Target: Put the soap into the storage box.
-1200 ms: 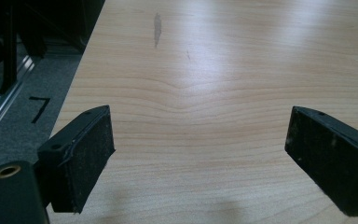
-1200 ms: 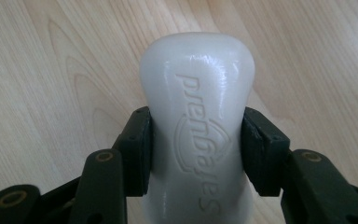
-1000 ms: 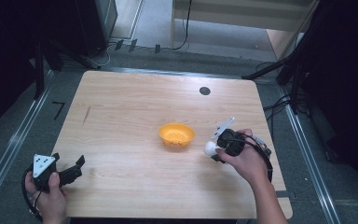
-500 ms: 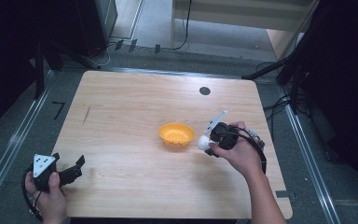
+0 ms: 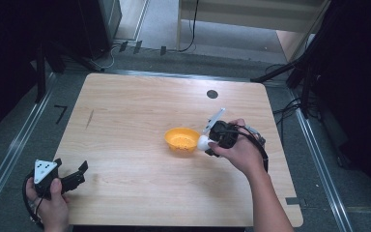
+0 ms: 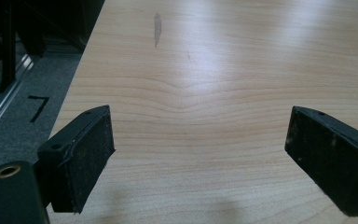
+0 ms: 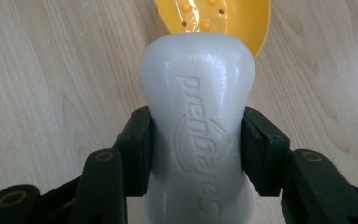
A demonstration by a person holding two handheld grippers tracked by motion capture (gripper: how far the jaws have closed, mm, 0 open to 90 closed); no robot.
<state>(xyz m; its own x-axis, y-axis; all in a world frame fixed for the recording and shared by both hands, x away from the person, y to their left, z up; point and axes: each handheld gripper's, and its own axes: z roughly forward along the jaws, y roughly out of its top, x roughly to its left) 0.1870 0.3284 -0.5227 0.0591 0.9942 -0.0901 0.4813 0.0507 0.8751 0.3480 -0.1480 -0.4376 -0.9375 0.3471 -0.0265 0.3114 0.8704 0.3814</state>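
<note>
Now nearer the yellow bowl (image 5: pixel 182 138), the right hand-held gripper (image 5: pixel 207 144) clamps a white bottle (image 7: pixel 197 126); the left hand-held gripper (image 6: pixel 200 158) gapes empty over the counter (image 5: pixel 125 121).

Black 2-jaw left tongs (image 5: pixel 79 172), grey triangular plate, black right tongs (image 7: pixel 196 149), brass screws, trailing cables

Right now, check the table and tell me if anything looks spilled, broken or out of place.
Nothing stands out. The yellow bowl sits upright on the table with nothing spilled around it. The right gripper holds a white bottle squarely, tipped toward the bowl. The left gripper is open over bare wood.
</note>
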